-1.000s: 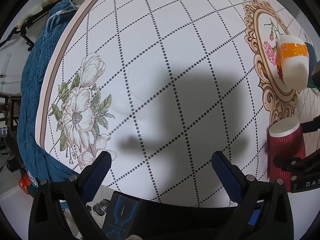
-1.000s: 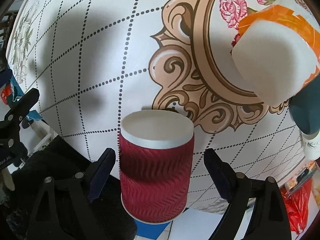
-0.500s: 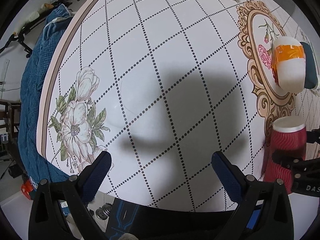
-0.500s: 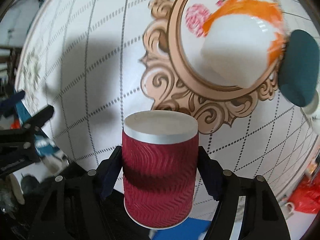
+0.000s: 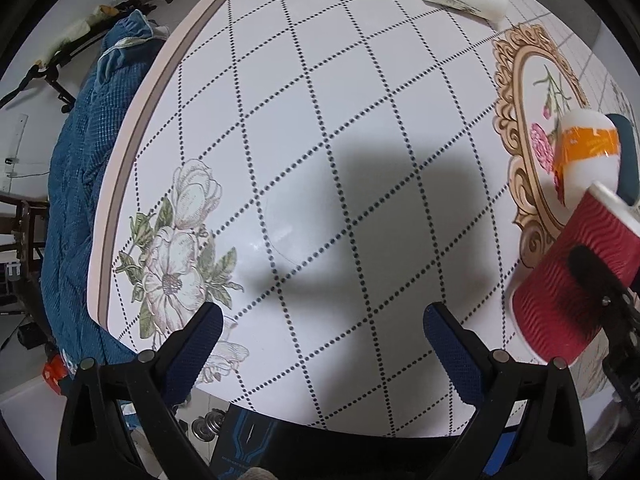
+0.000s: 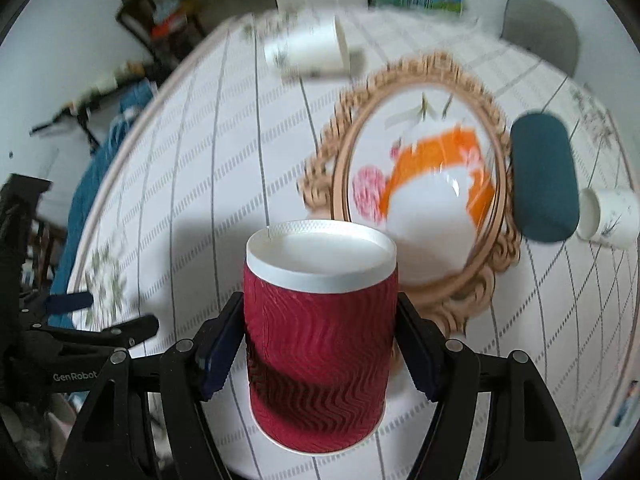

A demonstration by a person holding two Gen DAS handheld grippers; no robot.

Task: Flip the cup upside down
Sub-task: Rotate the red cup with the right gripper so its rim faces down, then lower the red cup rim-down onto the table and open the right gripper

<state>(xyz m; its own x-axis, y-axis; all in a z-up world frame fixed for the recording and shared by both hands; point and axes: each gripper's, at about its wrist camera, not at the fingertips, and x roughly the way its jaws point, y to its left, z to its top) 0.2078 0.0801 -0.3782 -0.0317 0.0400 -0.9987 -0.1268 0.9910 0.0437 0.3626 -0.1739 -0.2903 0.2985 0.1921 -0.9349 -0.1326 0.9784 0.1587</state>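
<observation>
the right gripper [image 6: 320,344] has its jaws closed on the sides of the red ribbed cup [image 6: 318,344], white-rimmed end pointing away from the camera. only the left wrist view shows this cup [image 5: 572,284] tilted, lifted above the table [image 5: 320,120]. the left gripper [image 5: 322,336] hangs wide open and empty over the table's near edge. beyond lie an orange-banded cup [image 6: 436,200], a dark teal object [image 6: 544,176] and two white cups [image 6: 308,50] [image 6: 610,218], blurred in the right view.
</observation>
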